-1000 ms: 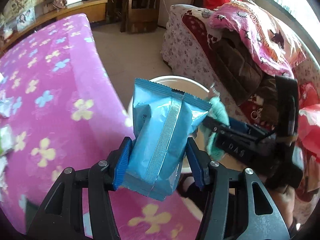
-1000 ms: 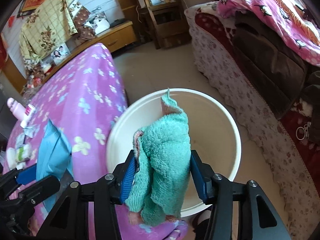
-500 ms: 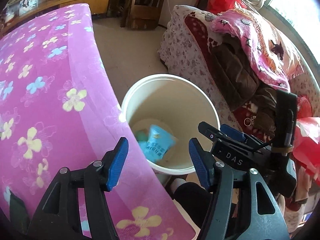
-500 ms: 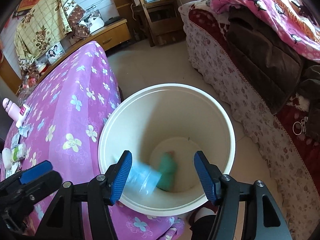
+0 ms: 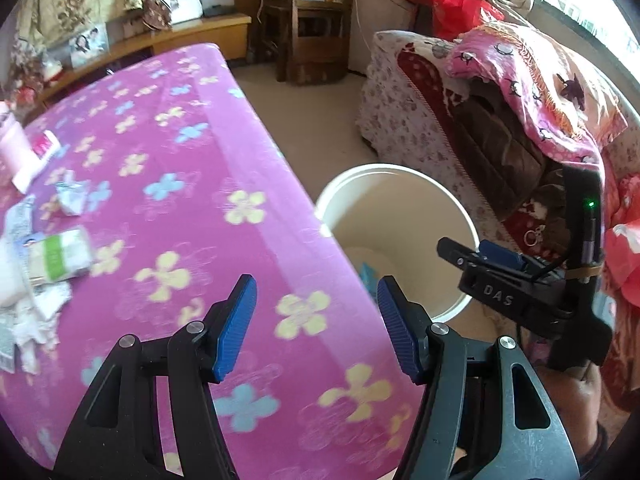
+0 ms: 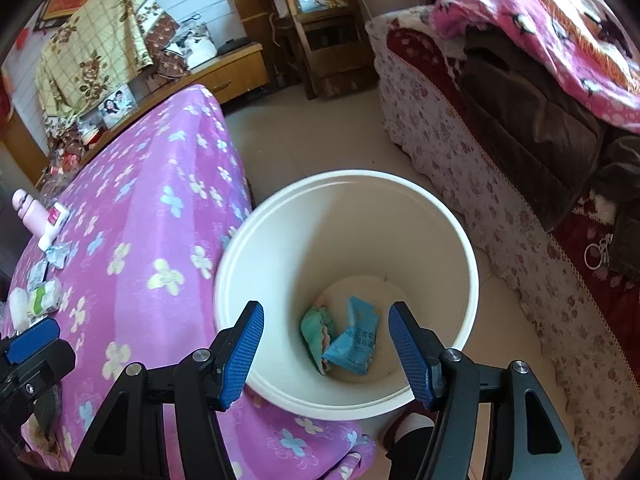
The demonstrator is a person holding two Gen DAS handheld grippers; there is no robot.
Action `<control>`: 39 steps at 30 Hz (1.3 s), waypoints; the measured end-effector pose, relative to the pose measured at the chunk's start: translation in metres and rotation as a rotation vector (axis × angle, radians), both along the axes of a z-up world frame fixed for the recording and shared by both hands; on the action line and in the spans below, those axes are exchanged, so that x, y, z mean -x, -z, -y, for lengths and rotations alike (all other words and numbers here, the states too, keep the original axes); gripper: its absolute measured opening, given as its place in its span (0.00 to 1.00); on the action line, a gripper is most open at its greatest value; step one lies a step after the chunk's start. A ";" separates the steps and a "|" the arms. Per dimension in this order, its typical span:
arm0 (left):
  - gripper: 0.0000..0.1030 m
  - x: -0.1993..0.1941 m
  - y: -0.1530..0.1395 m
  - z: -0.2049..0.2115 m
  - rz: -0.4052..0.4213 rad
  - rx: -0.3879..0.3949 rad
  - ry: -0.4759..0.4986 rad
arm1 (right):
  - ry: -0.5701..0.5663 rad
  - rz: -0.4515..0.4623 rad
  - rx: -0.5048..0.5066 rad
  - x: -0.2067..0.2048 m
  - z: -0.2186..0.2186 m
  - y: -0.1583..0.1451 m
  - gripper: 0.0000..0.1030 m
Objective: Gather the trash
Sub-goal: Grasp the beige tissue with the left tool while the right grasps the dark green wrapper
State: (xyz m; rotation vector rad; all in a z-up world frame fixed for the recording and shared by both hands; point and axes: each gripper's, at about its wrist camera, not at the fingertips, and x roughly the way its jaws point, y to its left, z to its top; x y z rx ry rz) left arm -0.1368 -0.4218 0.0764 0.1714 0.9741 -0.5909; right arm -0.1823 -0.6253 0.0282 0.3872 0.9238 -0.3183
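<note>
A white bucket (image 6: 468,264) stands on the floor beside the pink flowered table (image 6: 132,216). At its bottom lie a blue snack packet (image 6: 356,338) and a teal cloth (image 6: 314,326). My right gripper (image 6: 326,346) is open and empty above the bucket's near rim. My left gripper (image 5: 316,326) is open and empty over the table's edge, left of the bucket (image 5: 400,172). More trash lies at the table's left: a green-striped packet (image 5: 60,258), crumpled wrappers (image 5: 72,198) and white scraps (image 5: 28,324).
A pink bottle (image 6: 30,214) lies at the table's far left. A sofa with a pink blanket (image 6: 532,36) runs along the right. A wooden chair (image 6: 320,20) and low cabinet (image 6: 224,72) stand at the back. Tiled floor (image 6: 312,136) lies between table and sofa.
Both grippers opened and dropped the blue packet and teal cloth into the bucket. My left gripper has since swung left, over the table.
</note>
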 end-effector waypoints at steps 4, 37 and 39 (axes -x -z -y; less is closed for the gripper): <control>0.60 0.005 -0.007 -0.023 0.018 0.001 -0.020 | -0.024 0.031 0.035 0.002 -0.022 -0.014 0.68; 0.60 0.032 -0.003 -0.238 -0.102 0.019 -0.096 | -0.371 0.016 -0.071 -0.007 -0.212 -0.035 0.69; 0.60 0.040 -0.003 -0.244 -0.111 0.021 -0.077 | -0.386 0.006 -0.063 -0.010 -0.222 -0.032 0.69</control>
